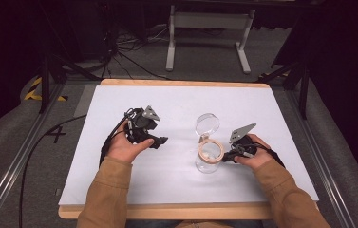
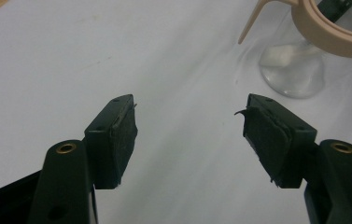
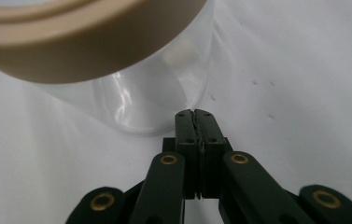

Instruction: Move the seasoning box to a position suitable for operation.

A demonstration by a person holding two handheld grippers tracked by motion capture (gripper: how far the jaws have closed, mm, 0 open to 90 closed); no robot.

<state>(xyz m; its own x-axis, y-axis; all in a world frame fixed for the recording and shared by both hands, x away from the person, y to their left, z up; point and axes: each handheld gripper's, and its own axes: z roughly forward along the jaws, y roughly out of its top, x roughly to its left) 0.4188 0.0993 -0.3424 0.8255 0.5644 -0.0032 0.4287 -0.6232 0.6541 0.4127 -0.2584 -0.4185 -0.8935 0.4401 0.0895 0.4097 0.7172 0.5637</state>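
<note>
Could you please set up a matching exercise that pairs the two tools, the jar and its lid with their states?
Things:
1. left tool
2. right tool
3. jar
4. lid

States:
A. swung open, tilted back
B. jaws shut, tips beside the glass
C. clear, with a tan rim
D. jaws apart, nothing between them

Pairs: 1-D, 2-B, 3-C, 4-A
</note>
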